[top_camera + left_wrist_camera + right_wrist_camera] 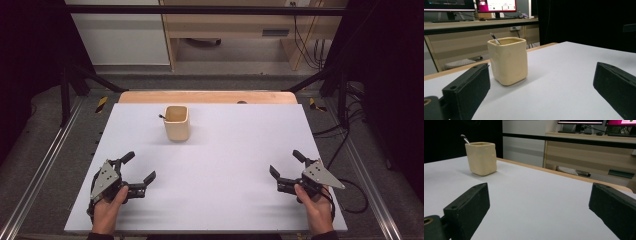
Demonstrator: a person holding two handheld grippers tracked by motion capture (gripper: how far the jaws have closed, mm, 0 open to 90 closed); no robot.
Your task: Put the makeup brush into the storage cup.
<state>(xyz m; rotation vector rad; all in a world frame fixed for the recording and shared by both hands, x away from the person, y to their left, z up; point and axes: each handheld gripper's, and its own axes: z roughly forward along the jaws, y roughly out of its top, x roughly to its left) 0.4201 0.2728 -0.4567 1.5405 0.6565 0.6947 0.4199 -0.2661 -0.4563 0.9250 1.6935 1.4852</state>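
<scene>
One cream-coloured, square-sided ceramic cup (pixel 176 122) with rounded corners stood upright on the pale grey worktop (pixel 225 165), near its far edge and a little left of the middle, well apart from both grippers. A thin dark-tipped metal handle (pixel 495 38), probably a spoon, leaned out of the cup's rim at its far left corner. The left gripper (pixel 138 172) rested near the worktop's near left corner with its jaws spread wide and nothing between them; the right gripper (pixel 286 163) sat near the near right corner, likewise spread and empty.

The cup looked stiff, glazed and fairly heavy for its size, so likely slippery under the pads and liable to chip if tipped or dropped. Its flat walls seemed the best place to take hold: two opposite sides, about mid-height, with the jaws square to them rather than across the rounded corners. The loose handle would probably rattle or shift if the cup were tilted, so an upright, level grip seemed wise.
</scene>
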